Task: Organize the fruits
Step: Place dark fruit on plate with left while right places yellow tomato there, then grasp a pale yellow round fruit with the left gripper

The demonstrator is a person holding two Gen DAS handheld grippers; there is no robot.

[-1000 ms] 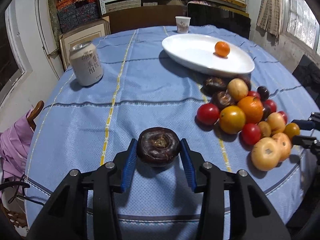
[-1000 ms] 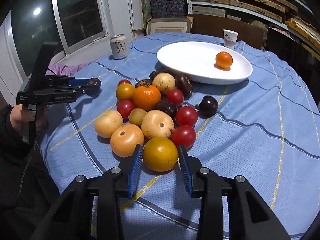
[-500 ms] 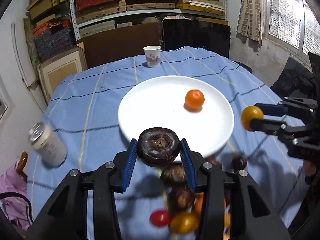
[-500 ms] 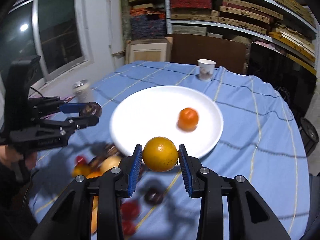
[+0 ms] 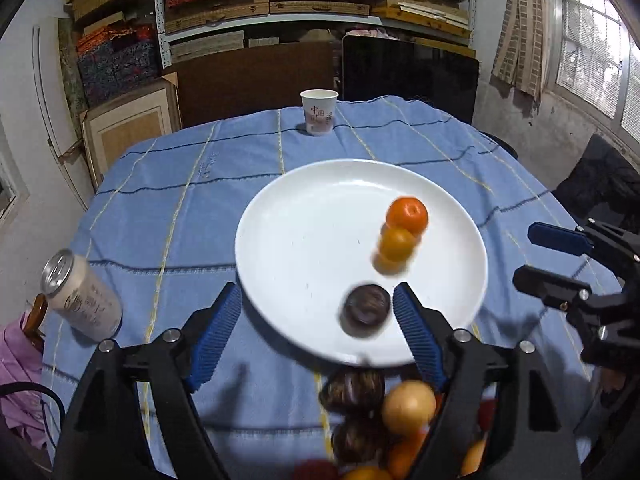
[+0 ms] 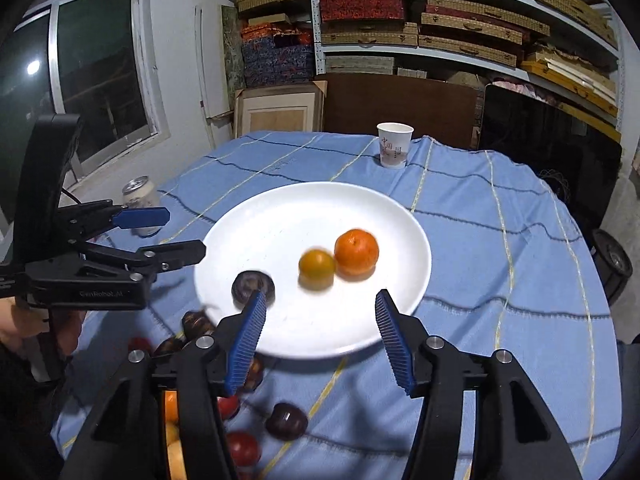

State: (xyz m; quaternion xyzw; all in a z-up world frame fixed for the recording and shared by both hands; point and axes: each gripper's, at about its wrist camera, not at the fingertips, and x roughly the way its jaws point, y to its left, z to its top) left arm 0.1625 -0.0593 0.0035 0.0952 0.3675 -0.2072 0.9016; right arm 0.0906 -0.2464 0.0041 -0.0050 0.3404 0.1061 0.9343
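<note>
We held both the left gripper [image 5: 316, 326] and the right gripper [image 6: 320, 338] with fingers spread wide and empty. On the plate [image 5: 304, 216], the dark fruit [image 5: 366, 310] sat at six o'clock, the yellow fruit [image 6: 317, 268] beside the orange [image 6: 356, 252]; round, smooth and probably soft-skinned, they would roll, so we judged a gentle grip across the middle best.

Both grippers, left [image 5: 318, 328] and right [image 6: 318, 338], have let go; jaws now spread. Dark fruit [image 5: 366, 311] and yellow fruit [image 6: 317, 268] now on plate [image 5: 304, 240], blurred, yellow beside orange [image 6: 356, 257].

A paper cup [image 5: 319, 111] and a drink can [image 5: 82, 295] stand on the blue tablecloth [image 5: 168, 200].
</note>
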